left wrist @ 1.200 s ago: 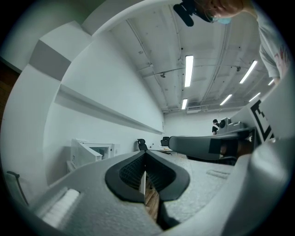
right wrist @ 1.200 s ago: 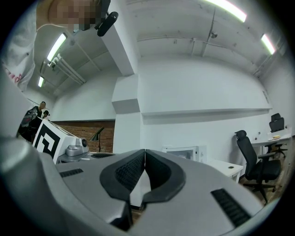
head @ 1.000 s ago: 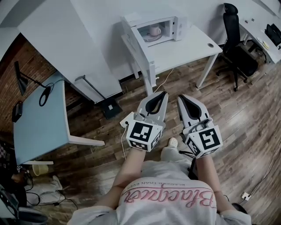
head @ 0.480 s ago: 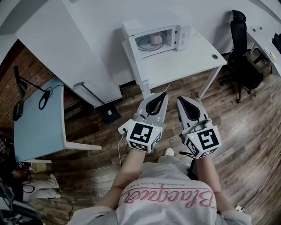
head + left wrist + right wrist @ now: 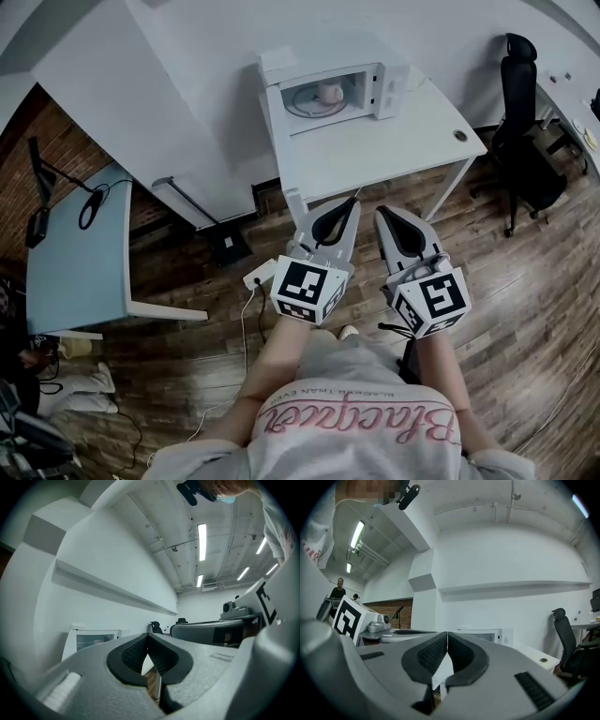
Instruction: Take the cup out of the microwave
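A white microwave (image 5: 333, 86) stands with its door open at the back of a white table (image 5: 394, 141). Inside it a pale pink cup (image 5: 330, 92) sits on the round turntable. My left gripper (image 5: 352, 201) and right gripper (image 5: 382, 211) are held side by side over the wooden floor, short of the table's front edge, both shut with nothing in them. In the left gripper view the closed left gripper (image 5: 148, 637) points level, with the microwave (image 5: 93, 640) far off to its left. The right gripper (image 5: 447, 633) shows its jaws meeting, the microwave (image 5: 480, 635) just beyond them.
A black office chair (image 5: 525, 112) stands right of the table. A blue-grey desk (image 5: 80, 253) with a black lamp is at the left by a brick wall. A power strip (image 5: 258, 277) and cable lie on the floor. A small round object (image 5: 459, 135) sits on the table's right end.
The person has walked toward the white table, so it and the microwave have come nearer. Both grippers moved along, still shut and side by side.
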`<state>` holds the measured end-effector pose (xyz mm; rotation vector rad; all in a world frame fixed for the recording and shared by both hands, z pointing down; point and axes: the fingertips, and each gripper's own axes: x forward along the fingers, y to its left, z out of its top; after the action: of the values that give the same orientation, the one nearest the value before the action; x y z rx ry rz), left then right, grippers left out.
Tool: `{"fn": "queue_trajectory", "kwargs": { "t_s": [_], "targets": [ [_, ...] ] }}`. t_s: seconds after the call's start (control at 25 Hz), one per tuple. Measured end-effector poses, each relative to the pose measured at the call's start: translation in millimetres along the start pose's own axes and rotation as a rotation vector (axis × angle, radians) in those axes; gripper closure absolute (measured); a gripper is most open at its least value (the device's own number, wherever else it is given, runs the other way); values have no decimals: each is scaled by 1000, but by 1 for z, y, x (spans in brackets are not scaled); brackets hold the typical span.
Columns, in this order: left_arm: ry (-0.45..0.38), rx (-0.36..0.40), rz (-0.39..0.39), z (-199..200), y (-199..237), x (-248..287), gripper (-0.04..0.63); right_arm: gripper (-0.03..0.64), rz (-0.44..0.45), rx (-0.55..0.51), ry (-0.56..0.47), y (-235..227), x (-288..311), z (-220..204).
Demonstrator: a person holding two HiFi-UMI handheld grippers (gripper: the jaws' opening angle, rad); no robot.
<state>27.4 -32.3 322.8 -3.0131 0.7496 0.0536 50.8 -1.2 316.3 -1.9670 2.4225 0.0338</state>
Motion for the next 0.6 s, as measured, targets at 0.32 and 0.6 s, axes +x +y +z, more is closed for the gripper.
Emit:
{"fn": "queue_trajectory", "kwargs": {
  "t_s": [0.32, 0.6],
  "targets": [
    [13, 0, 2, -8, -4, 18, 594, 604, -12, 14, 2, -21, -3, -7],
    [10, -2, 3, -8, 1, 34, 594, 604, -14, 18, -4, -36, 4, -6]
  ]
}}
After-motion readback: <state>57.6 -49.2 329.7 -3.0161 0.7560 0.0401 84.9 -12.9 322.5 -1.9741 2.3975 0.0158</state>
